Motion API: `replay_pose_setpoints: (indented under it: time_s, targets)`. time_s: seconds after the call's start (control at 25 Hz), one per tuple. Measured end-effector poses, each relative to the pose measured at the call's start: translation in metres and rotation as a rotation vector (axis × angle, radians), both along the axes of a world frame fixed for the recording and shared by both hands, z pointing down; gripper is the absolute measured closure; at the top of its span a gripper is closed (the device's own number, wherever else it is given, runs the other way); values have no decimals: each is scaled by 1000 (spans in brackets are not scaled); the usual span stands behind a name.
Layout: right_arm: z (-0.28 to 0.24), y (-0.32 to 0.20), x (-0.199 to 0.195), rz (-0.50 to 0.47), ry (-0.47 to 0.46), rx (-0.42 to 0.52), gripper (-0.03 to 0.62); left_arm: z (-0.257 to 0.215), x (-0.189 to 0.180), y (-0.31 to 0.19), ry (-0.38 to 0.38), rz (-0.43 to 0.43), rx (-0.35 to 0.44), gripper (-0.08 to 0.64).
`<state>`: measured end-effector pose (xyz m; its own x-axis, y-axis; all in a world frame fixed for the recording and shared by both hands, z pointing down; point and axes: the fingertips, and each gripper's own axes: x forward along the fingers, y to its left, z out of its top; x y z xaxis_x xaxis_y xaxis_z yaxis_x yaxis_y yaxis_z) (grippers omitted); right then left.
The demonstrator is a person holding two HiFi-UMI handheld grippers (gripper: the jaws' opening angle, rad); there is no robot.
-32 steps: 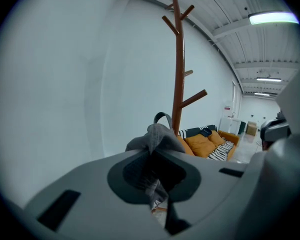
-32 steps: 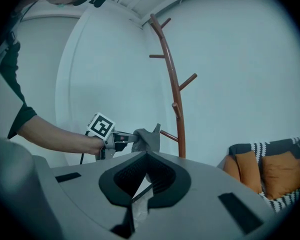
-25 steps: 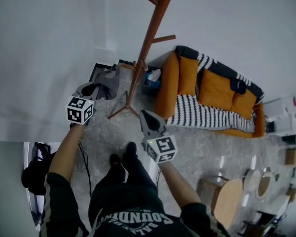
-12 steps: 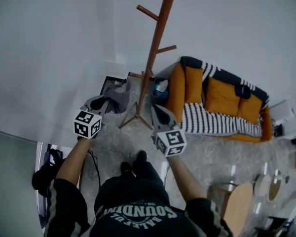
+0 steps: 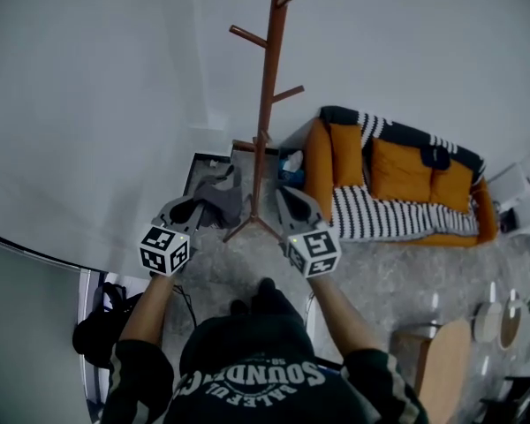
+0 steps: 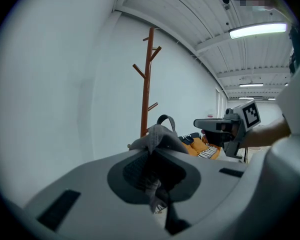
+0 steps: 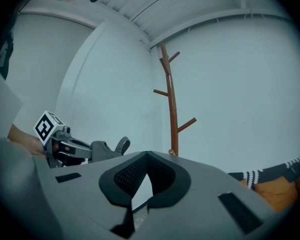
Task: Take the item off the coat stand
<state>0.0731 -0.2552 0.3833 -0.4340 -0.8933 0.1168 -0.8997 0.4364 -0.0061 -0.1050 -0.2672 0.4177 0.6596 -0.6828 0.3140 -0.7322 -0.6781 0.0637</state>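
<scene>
The brown wooden coat stand rises by the white wall, and its pegs are bare. My left gripper is low and left of the stand's foot, shut on a grey fabric item. In the left gripper view the grey item bunches between the jaws, and its strap loop sticks up. My right gripper hovers right of the stand's foot, shut with nothing in it. The right gripper view shows its tips meeting, the left gripper holding the item, and the stand.
An orange sofa with a black-and-white striped blanket stands right of the stand. A dark flat frame lies on the floor by the wall. A black bag sits at the lower left, a round wooden table at the lower right.
The view has drawn back from the stand, which now looks more upright. Both grippers sit lower in the picture, still level with the stand's foot. The left one keeps the grey item.
</scene>
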Motion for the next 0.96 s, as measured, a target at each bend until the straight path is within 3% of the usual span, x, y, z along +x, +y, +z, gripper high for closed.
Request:
replay_pose_setpoints:
  time_s: [0.76, 0.96]
  targets:
    - [5, 18, 1, -11, -35, 8, 594, -16, 4, 9, 48, -12, 39, 549]
    - [-3, 16, 0, -3, 11, 8, 594, -23, 5, 5, 42, -5, 53, 549]
